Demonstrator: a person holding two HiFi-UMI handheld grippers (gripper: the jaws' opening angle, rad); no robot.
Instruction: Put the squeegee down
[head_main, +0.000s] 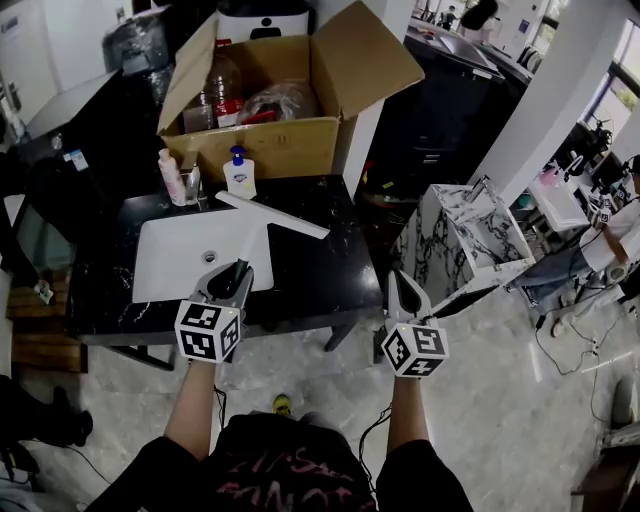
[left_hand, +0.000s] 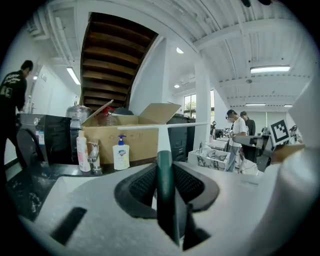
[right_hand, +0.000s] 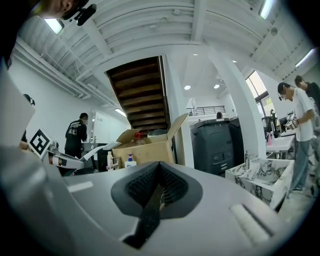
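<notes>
The squeegee (head_main: 272, 215) has a long white blade and a dark green handle. My left gripper (head_main: 238, 272) is shut on the handle and holds the blade above the right edge of the white sink basin (head_main: 165, 265). In the left gripper view the handle (left_hand: 164, 175) runs straight up between the pads, and the blade (left_hand: 150, 127) lies level across the top. My right gripper (head_main: 403, 285) hangs to the right of the black counter (head_main: 315, 275), over the floor. Its jaws meet with nothing between them (right_hand: 157, 185).
An open cardboard box (head_main: 270, 145) stands at the back of the counter. In front of it are a soap pump bottle (head_main: 239, 175), a pink bottle (head_main: 170, 178) and a faucet (head_main: 192, 186). A marble washstand (head_main: 470, 240) stands to the right. People stand in the background.
</notes>
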